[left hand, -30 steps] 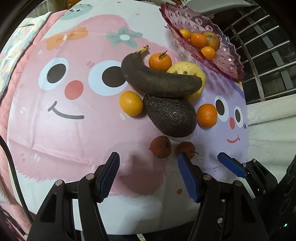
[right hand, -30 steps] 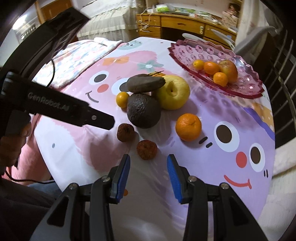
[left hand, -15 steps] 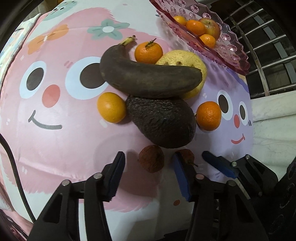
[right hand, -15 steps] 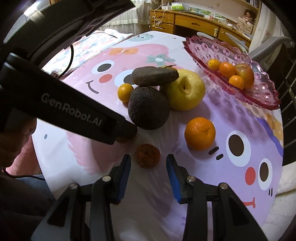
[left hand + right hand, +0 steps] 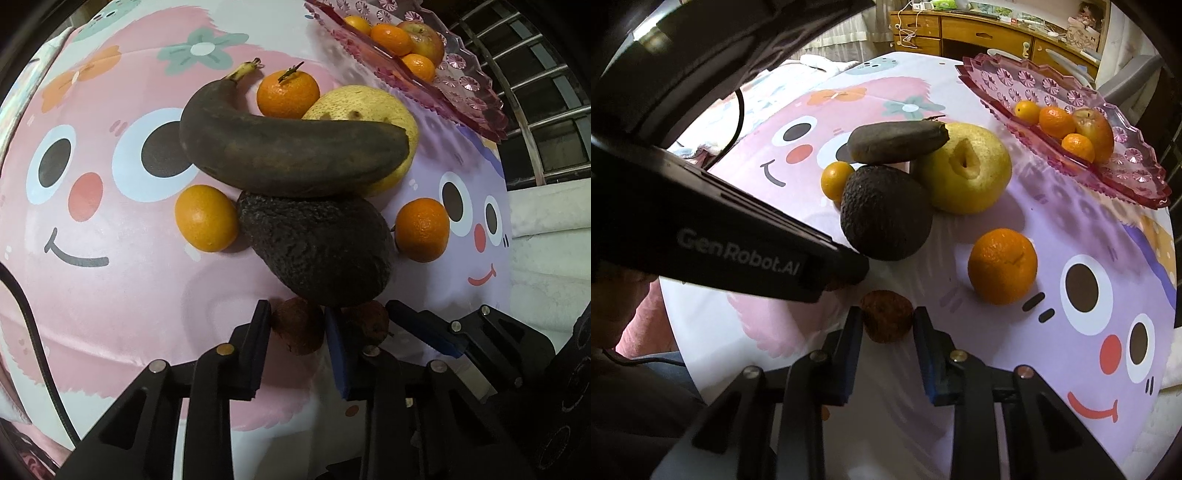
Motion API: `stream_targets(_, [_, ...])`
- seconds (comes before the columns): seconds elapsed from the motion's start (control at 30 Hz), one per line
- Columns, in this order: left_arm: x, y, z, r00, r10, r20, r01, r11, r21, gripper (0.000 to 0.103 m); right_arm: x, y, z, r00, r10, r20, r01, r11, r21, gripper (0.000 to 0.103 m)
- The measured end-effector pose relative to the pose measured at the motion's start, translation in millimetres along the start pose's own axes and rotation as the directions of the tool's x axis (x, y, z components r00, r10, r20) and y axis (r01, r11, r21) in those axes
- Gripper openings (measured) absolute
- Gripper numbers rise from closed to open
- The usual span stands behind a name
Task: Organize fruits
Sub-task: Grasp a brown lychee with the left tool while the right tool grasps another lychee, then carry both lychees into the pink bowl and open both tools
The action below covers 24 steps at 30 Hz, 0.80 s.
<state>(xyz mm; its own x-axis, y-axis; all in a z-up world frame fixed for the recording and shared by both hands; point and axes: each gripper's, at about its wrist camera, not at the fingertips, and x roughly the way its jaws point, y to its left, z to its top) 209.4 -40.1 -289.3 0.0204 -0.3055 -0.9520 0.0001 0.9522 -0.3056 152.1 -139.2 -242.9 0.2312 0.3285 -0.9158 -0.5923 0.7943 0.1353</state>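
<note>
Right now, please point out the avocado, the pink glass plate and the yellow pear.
avocado (image 5: 317, 247), left wrist view, middle of its dark rough skin.
pink glass plate (image 5: 1030, 83), right wrist view, bare patterned wall.
yellow pear (image 5: 964, 173), right wrist view, front near its dimple.

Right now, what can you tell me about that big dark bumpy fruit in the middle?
The avocado is nearly black, with pebbly, leathery-looking skin and an egg shape. It lies on its side on the cartoon tablecloth. The blackened banana rests across its top. A small orange sits close on one side and the yellow pear on the other.
</note>
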Motion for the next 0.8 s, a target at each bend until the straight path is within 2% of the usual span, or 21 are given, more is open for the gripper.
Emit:
stream_targets(0.4, [-13, 7, -2, 1.000, 0.001, -0.002, -0.001, 1.000, -0.021, 0.026, 1, -6, 8, 0.999, 0.028, -0.017, -0.027, 0.999, 0.037, 0.027])
stream_targets(0.63, [-44, 9, -5, 1.000, -0.006, 0.024, 0.007, 0.999, -0.034, 0.026, -16, -17, 5, 0.999, 0.032, -0.022, -0.030, 0.997, 0.077, 0.027])
stream_targets(0.8, [-73, 4, -3, 0.998, -0.019, 0.058, 0.020, 1.000, -0.023, 0.026, -33, -31, 5, 1.000, -0.005, -0.015, 0.006, 0.995, 0.104, 0.027])
